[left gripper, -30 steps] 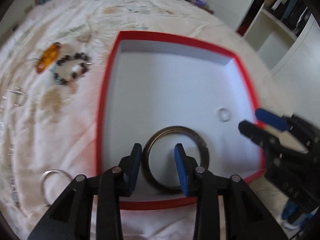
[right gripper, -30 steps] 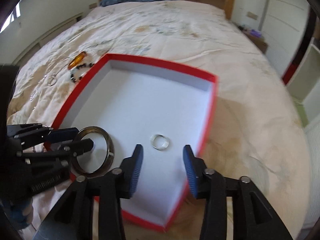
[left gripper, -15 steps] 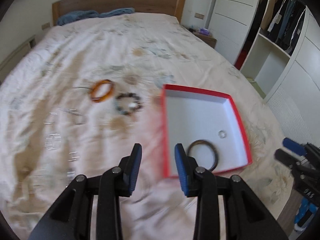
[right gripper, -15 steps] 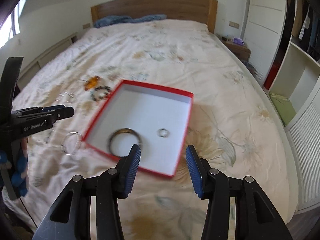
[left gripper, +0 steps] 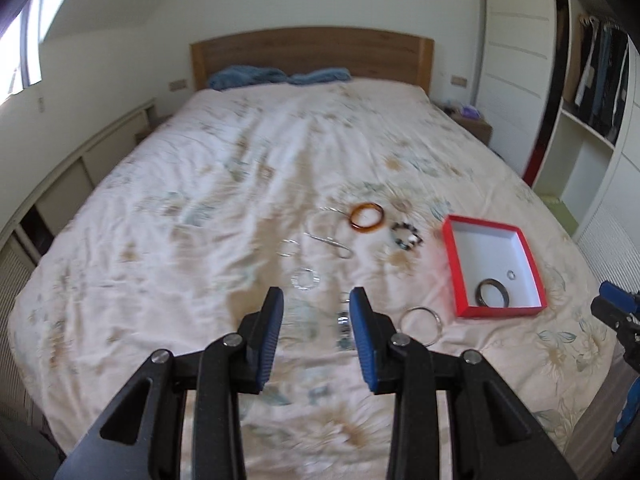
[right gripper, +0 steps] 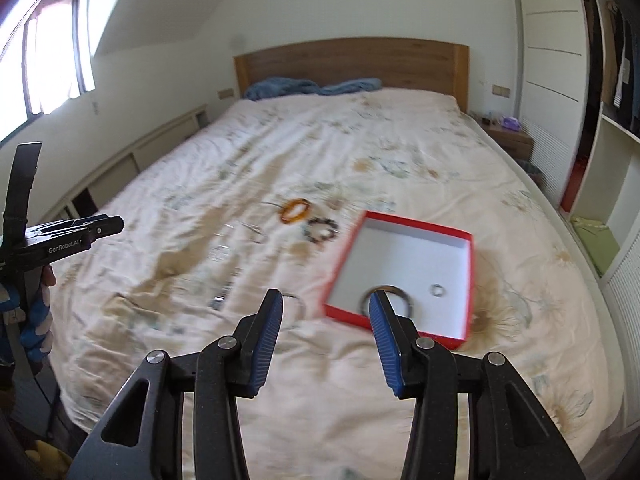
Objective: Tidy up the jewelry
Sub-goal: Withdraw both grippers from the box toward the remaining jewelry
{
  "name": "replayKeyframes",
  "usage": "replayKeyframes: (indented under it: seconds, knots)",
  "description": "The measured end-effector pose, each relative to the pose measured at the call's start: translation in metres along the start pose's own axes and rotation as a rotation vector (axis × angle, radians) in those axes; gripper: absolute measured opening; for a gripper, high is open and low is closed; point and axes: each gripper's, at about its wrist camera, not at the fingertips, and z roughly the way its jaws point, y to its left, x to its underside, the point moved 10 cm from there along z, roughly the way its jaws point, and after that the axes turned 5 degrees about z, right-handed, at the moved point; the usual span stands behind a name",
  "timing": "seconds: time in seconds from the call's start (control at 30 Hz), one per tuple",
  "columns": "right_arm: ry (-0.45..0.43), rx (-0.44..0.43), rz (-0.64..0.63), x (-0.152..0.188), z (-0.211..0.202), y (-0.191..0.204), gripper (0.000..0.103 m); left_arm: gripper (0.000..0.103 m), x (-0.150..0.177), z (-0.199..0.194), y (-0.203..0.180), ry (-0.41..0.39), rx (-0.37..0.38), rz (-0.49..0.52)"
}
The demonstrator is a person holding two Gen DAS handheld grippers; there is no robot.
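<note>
Red-walled tray (left gripper: 458, 268): shallow cardboard box with a white floor, lying flat on the bed (left gripper: 200, 184) toward its right side; in the left wrist view its long axis runs from the foot of the bed toward the headboard (left gripper: 312, 52), slightly skewed.
Tray contents: a dark bangle (left gripper: 493, 293) lying flat in the near left corner, and a small silver ring (left gripper: 511, 275) just beyond and to the right of it, the two apart.
Jewelry outside the tray: all on the bedspread, left of the tray.
Amber bangle (left gripper: 367, 218): lies flat, near the far left corner of the tray.
Dark beaded bracelet (left gripper: 406, 236): flat, between the amber bangle and the tray, apart from both.
Silver hoop (left gripper: 422, 320): flat, just off the near left corner of the tray.
Thin silver pieces (left gripper: 332, 242): a long slender one angled across the bedspread, its long axis running diagonally; clear or silver rings beside it are too blurred to identify.
Left gripper (left gripper: 316, 332): above the bedspread, blue pads spread apart, nothing between them.
Right gripper (right gripper: 326, 328): above the near edge of the bed, pads spread wider, nothing pinched; the tray corner shows behind its right pad.
Blue fabric (left gripper: 276, 75): bunched at the headboard.
</note>
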Motion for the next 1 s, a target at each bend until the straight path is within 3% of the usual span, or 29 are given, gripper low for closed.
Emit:
replayKeyframes:
  seconds: [0.17,0.37,1.0]
  knots:
    - [-0.023,-0.041,-0.036,0.001,-0.016,0.04,0.041,0.032,0.008,-0.033,0.035,-0.058,-0.041,-0.06]
    - [-0.018,-0.081,-0.057,0.003,-0.013,0.065,0.038,0.033,0.023,-0.031,0.043,-0.035,-0.021,-0.098]
    - [0.208,-0.135,0.03,0.06,0.131,0.049,0.031,0.033,0.083,0.122,-0.008,0.174,0.092,-0.111]
